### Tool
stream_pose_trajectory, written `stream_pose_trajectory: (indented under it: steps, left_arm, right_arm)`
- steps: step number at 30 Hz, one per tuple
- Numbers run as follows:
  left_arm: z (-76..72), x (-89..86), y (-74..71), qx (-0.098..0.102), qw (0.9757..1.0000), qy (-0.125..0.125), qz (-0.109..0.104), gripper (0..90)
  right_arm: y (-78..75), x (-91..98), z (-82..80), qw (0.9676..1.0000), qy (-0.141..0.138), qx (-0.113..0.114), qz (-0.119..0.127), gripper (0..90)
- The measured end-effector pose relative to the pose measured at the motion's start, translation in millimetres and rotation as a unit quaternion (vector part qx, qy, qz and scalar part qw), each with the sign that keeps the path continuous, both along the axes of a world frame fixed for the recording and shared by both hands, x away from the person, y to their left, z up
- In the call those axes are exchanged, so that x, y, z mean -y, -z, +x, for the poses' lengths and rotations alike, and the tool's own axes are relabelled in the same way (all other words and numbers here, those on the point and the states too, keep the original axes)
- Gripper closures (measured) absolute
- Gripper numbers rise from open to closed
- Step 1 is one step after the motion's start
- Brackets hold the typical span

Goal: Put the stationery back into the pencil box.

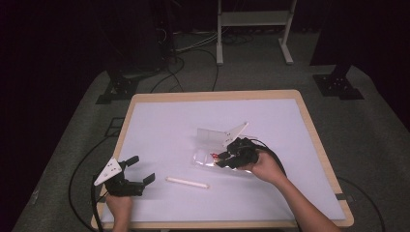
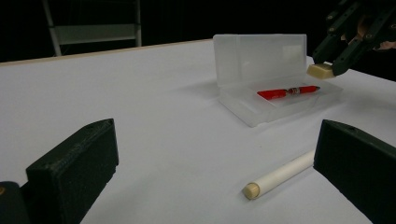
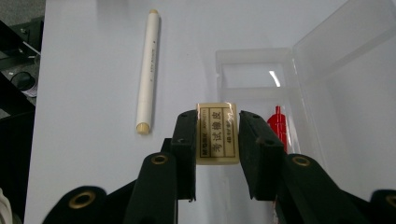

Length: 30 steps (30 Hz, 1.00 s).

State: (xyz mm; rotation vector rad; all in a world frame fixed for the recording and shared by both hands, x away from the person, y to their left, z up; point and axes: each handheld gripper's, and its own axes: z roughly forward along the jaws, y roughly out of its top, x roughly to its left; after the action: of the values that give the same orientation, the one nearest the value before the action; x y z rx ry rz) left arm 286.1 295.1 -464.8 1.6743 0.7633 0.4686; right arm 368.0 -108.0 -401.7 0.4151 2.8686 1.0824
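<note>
I have the eraser [image 3: 217, 134] pinched between the right gripper [image 3: 217, 140] jaws, hanging over the open clear case [image 2: 243, 105] near the bench's middle, ready to drop beside the red pen [image 2: 287, 92]. My left gripper [image 1: 138, 170] waits wide and empty by the near-left corner, short of the white marker [image 1: 187, 182].

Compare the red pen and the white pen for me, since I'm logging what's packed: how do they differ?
The red pen lies inside the open clear case; the white pen lies on the bare table, outside it. The red pen looks shorter, the white pen longer. Both lie flat, and neither is gripped: the right gripper holds an eraser above the case.
</note>
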Motion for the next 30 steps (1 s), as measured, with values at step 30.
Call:
stream_pose_trajectory:
  steps: [30]
  left_arm:
    - [-0.2, 0.1, -0.1, 0.001, 1.0, 0.0, 0.001, 0.0]
  right_arm:
    - [-18.6, -25.8, 23.3, 0.9996, -0.013, 0.017, -0.016, 67.6]
